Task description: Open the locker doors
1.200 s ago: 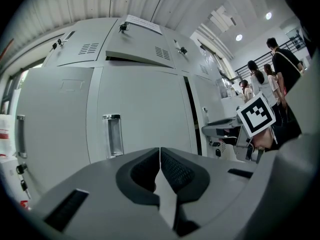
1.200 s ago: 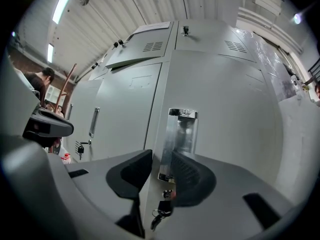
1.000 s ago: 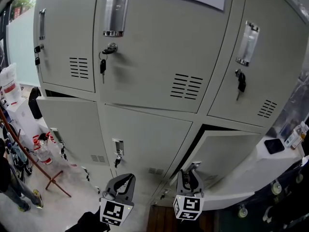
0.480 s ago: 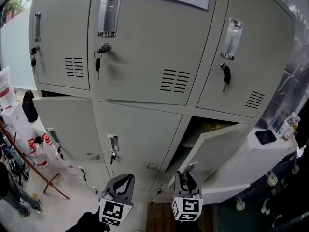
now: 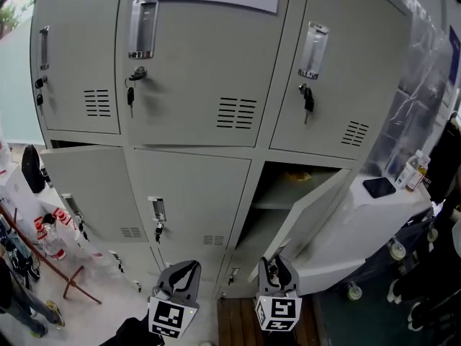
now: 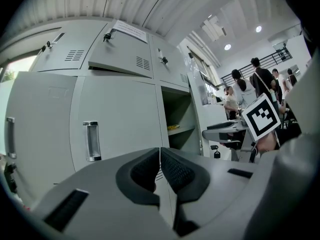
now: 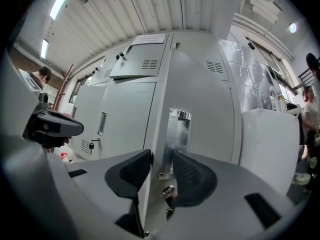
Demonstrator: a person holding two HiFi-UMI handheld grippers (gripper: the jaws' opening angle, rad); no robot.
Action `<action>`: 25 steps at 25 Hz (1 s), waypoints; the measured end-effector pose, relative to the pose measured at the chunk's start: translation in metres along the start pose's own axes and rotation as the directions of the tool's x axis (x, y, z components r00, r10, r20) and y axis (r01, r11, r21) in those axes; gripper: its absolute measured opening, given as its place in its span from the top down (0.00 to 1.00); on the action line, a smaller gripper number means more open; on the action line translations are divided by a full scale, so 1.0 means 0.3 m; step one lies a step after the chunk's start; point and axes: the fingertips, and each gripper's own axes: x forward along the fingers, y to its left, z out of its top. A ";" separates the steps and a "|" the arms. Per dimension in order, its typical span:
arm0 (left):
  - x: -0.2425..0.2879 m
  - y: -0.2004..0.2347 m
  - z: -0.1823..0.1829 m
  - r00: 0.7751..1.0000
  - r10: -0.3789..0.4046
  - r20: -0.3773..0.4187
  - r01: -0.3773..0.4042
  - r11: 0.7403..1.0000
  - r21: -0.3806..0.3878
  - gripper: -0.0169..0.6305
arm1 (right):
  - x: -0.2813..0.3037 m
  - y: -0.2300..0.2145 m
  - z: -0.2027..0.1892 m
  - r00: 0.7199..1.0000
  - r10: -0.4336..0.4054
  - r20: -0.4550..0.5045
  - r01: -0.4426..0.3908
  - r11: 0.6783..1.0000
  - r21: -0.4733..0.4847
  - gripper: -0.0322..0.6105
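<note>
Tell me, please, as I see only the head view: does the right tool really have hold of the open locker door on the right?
Observer: Yes. The right tool is closed on the edge of the door, just beside the handle, though its jaws have just been opening slightly.
Operator: Thank you. Is the left tool carrying anything?
Observer: No. The left tool is shut, with nothing between its jaws.
</note>
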 end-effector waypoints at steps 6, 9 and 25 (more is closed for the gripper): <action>-0.010 -0.044 0.007 0.999 -0.049 0.005 0.049 0.999 0.007 0.93 | -0.076 -0.028 -0.009 0.998 -0.058 -0.010 0.058 0.998 -0.004 0.71; -0.008 -0.077 0.011 0.997 -0.082 0.010 0.082 0.997 0.006 0.93 | -0.115 -0.042 -0.012 0.996 -0.085 -0.017 0.084 0.996 -0.014 0.71; 0.010 -0.255 0.016 0.972 -0.233 0.022 0.233 0.973 0.012 0.93 | -0.321 -0.176 -0.050 0.965 -0.258 -0.048 0.258 0.966 -0.022 0.79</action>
